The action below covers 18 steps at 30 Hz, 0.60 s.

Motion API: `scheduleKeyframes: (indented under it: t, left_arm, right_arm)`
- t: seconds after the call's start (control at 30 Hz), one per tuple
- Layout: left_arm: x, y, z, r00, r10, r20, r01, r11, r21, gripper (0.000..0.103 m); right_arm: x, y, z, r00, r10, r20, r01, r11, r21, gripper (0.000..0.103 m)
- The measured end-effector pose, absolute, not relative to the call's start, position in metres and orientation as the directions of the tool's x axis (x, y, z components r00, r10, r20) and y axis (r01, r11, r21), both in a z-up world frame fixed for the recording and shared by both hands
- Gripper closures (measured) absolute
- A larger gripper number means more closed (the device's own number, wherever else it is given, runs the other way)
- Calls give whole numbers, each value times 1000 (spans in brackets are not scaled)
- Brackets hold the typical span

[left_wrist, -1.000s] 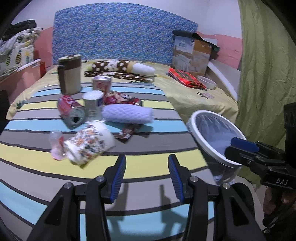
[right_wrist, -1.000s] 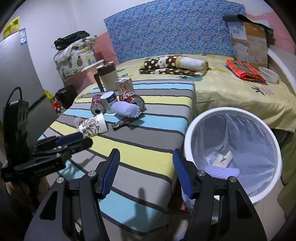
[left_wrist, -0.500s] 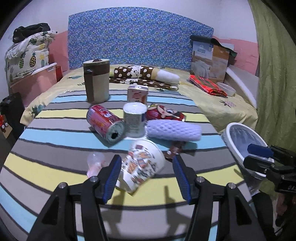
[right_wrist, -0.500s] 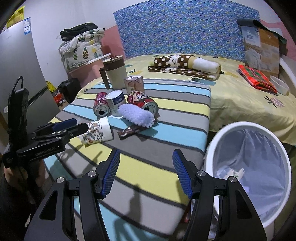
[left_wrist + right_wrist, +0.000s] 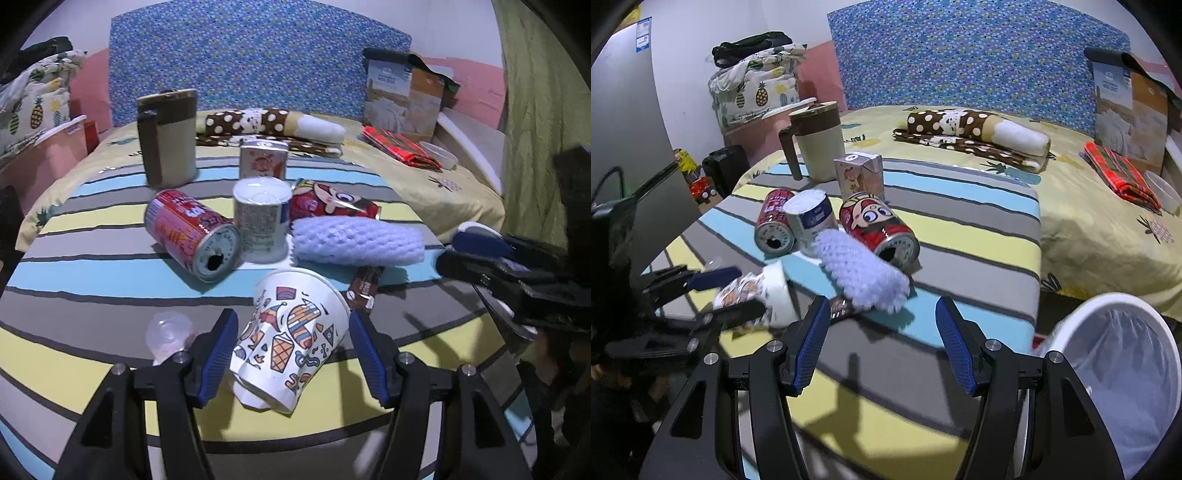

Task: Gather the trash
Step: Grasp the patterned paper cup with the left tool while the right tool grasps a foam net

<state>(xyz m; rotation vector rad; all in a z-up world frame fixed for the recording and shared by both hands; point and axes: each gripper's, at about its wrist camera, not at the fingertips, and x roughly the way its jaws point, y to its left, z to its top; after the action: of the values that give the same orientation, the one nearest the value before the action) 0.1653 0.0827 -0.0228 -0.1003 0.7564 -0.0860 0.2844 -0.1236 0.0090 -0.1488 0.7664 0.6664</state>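
A crushed patterned paper cup (image 5: pixel 291 336) lies on its side on the striped cloth, between the open fingers of my left gripper (image 5: pixel 290 350); the pads stand apart from its sides. Behind it lie a red can (image 5: pixel 192 234), a white can (image 5: pixel 261 218), a cartoon can (image 5: pixel 332 201), a pale blue foam sleeve (image 5: pixel 356 242), a brown snack wrapper (image 5: pixel 364 288) and a small clear plastic cup (image 5: pixel 170 334). My right gripper (image 5: pixel 879 347) is open and empty over the cloth, just short of the foam sleeve (image 5: pixel 864 271). The white bin (image 5: pixel 1115 373) stands at lower right.
A beige and brown lidded mug (image 5: pixel 168 140) and a small drink carton (image 5: pixel 263 158) stand further back. A polka-dot roll (image 5: pixel 273 123), a red folded cloth (image 5: pixel 400 146), a small bowl (image 5: pixel 439 153) and a box (image 5: pixel 402 96) lie on the yellow bed. A green curtain (image 5: pixel 535 92) hangs right.
My left gripper has moved forward so the paper cup now lies between its open fingers. My right gripper has moved forward and left, toward the foam sleeve, away from the bin.
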Motion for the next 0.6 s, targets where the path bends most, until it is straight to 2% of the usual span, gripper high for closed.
scheduleKeyframes:
  t: [0.17, 0.37, 0.43, 0.5, 0.6]
  left_arm:
    - [163, 81, -26, 698, -139, -702, 57, 989, -140, 38]
    - [162, 85, -32, 671, -119, -732, 1, 987, -160, 38]
    - [164, 88, -37, 648, -118, -752, -20, 985, -172, 40]
    - [161, 88, -35, 657, -107, -746, -30, 985, -168, 49]
    - [160, 87, -35, 658, -108, -745, -35, 984, -174, 51]
  right_arm:
    - [296, -115, 3, 520, 499, -694, -617, 781, 99, 42]
    - [301, -110, -6, 467, 511, -722, -624, 769, 140, 43]
    - [298, -110, -8, 453, 517, -726, -630, 762, 150, 61]
    - [295, -109, -7, 461, 510, -726, -626, 767, 141, 65]
    - [292, -111, -5, 462, 517, -720, -618, 771, 156, 72]
